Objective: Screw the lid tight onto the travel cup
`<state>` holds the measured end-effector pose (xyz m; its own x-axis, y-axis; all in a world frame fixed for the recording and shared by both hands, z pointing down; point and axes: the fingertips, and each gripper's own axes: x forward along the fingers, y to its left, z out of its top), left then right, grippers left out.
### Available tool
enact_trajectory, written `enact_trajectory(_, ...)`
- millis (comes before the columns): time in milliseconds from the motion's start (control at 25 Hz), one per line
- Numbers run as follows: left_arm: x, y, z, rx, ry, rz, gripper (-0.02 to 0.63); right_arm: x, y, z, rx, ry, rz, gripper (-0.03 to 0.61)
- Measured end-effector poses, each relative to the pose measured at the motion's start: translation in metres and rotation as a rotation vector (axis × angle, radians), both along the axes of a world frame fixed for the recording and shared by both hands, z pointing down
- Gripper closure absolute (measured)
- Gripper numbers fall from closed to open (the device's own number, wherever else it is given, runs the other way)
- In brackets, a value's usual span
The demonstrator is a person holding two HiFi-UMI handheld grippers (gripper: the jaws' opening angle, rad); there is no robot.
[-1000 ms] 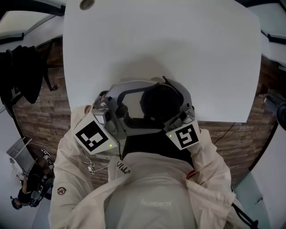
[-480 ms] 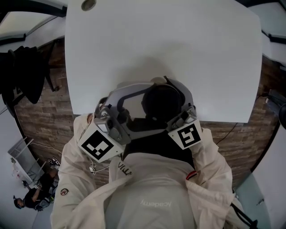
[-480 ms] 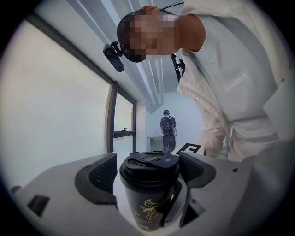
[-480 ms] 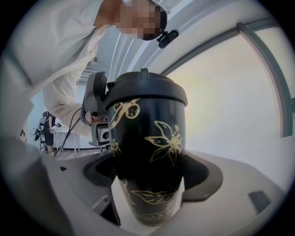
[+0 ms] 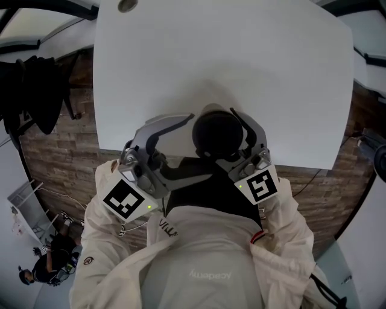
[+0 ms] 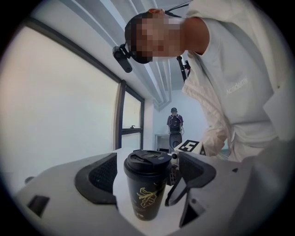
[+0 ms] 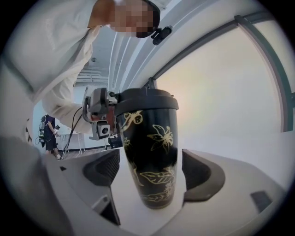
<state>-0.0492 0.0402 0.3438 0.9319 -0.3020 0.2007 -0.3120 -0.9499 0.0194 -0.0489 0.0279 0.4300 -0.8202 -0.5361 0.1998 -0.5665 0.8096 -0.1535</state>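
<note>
A black travel cup [image 6: 144, 193] with a gold leaf print stands upright on the white table [image 5: 241, 60], near the table's front edge. Its black lid [image 5: 216, 134] sits on top. My left gripper [image 6: 146, 173] reaches in from the left, jaws wide, with the cup between them and a gap on each side. My right gripper [image 7: 150, 171] comes from the right and brackets the cup [image 7: 154, 138] low on its body. The right gripper's pads [image 7: 199, 170] stand close to the cup without pressing on it. In the head view both grippers flank the cup.
The table has a round cable hole [image 5: 127, 5] at its far left corner. A dark garment [image 5: 36, 90] hangs left of the table over a brick-patterned floor. A person with a backpack [image 6: 174, 124] stands far off in the room.
My left gripper has drawn back towards me and swung, so its outer jaw now angles in at the cup. The right gripper has shifted slightly right.
</note>
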Motion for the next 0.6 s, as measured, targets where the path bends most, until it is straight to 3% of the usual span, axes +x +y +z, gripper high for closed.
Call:
enact_trajectory(120, -0.024, 0.014, -0.005, -0.061, -0.027, -0.083, 0.198, 0.025, 0.023, -0.016, -0.054, -0.015, 0.012, 0.180)
enact_trajectory(280, -0.065, 0.020, -0.034, -0.127, 0.008, -0.279, 0.201, 0.072, 0.045, -0.055, -0.089, 0.000, 0.083, 0.183)
enact_trajectory(320, -0.073, 0.018, -0.045, -0.117, 0.017, -0.335, 0.202, 0.084, 0.044, -0.067, -0.076, 0.019, 0.118, 0.202)
enact_trajectory(360, -0.080, 0.012, -0.056, -0.093, 0.025, -0.397, 0.221, 0.096, 0.038, -0.082, -0.057, 0.025, 0.174, 0.296)
enact_trajectory(400, -0.087, 0.002, -0.070, -0.059, 0.036, -0.472, 0.286, 0.108, 0.027, -0.099, -0.038, 0.007, 0.244, 0.386)
enact_trajectory(480, -0.100, -0.013, -0.098, 0.008, 0.053, -0.631, 0.488, 0.125, 0.009, -0.136, -0.008, -0.066, 0.373, 0.478)
enact_trajectory(560, -0.106, -0.011, -0.121, 0.051, 0.034, -0.741, 0.579, 0.133, 0.007, -0.173, 0.026, -0.107, 0.449, 0.547)
enact_trajectory(600, -0.105, -0.009, -0.130, 0.075, 0.012, -0.777, 0.593, 0.134, 0.009, -0.191, 0.049, -0.113, 0.465, 0.555)
